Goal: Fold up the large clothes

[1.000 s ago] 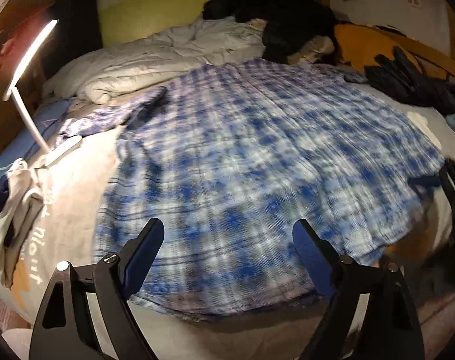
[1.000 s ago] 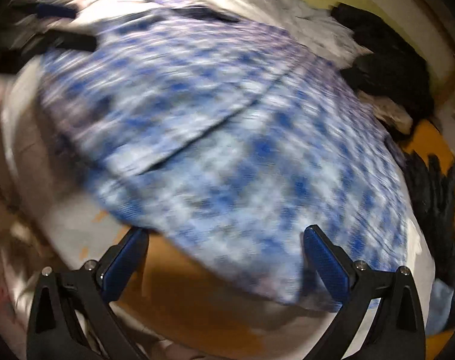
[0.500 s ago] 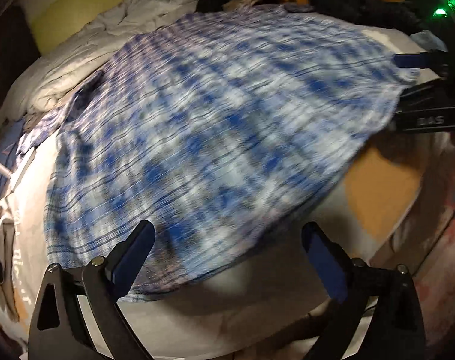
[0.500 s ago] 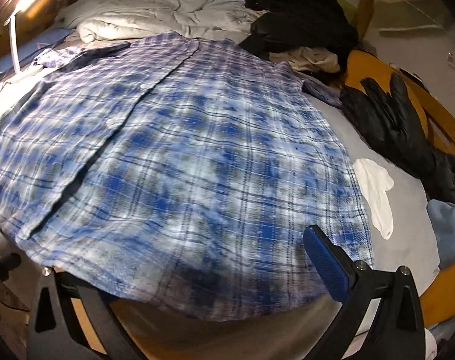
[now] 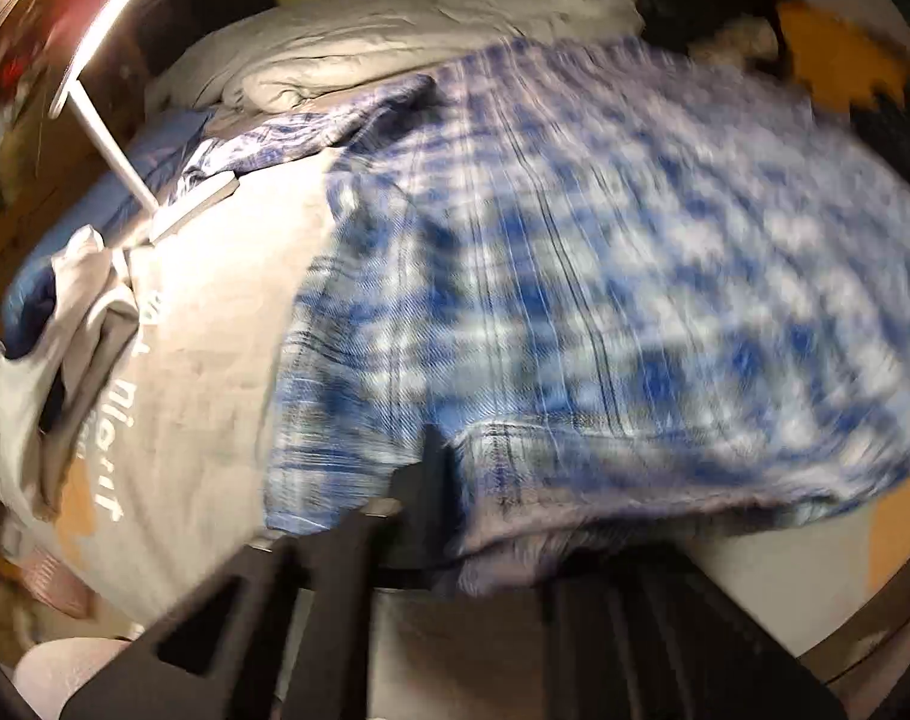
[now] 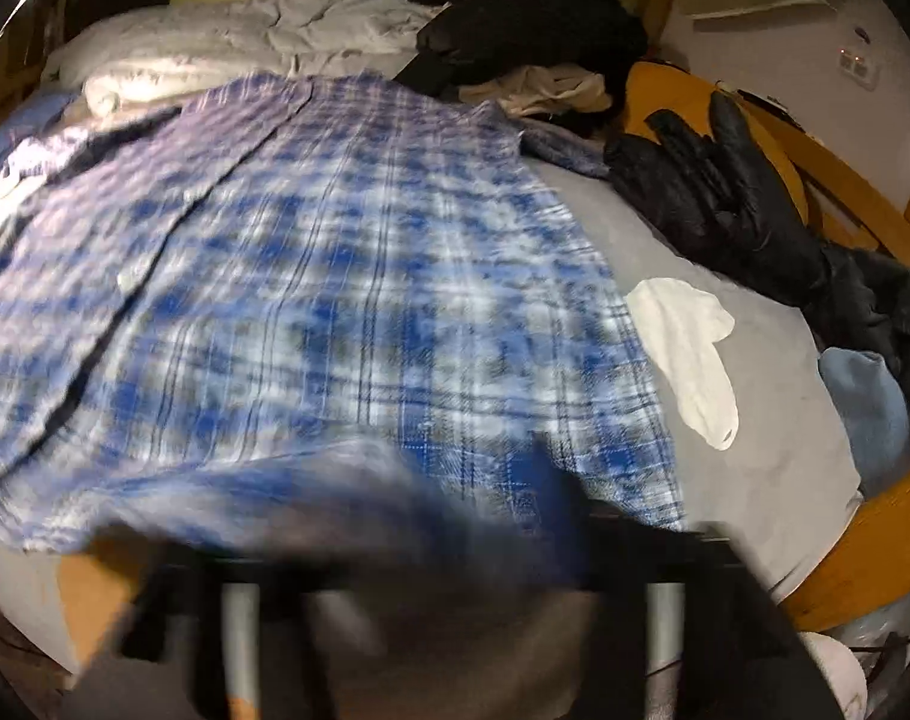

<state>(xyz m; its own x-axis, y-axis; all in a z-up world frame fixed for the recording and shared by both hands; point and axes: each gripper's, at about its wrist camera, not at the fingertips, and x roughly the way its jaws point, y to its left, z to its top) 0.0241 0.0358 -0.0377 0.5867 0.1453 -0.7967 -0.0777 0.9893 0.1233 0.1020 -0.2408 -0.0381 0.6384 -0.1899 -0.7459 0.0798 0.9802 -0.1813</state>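
A lit desk lamp (image 5: 104, 120) stands far left of the left gripper, with a rumpled white duvet (image 5: 395, 42) ahead. Ahead and right of the right gripper lie a black jacket (image 6: 515, 12), black gloves (image 6: 713, 192) and a white sock (image 6: 695, 348).

Left claw (image 5: 440, 480) clamped; right claw (image 6: 545, 480) closing (blurred)

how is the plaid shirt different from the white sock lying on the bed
The plaid shirt is blue-and-white checked; the white sock is plain. The shirt is far larger and covers much of the bed; the sock takes a small patch beside it. The shirt's near hem sits at the fingers; the sock lies untouched. Both rest on the bed.
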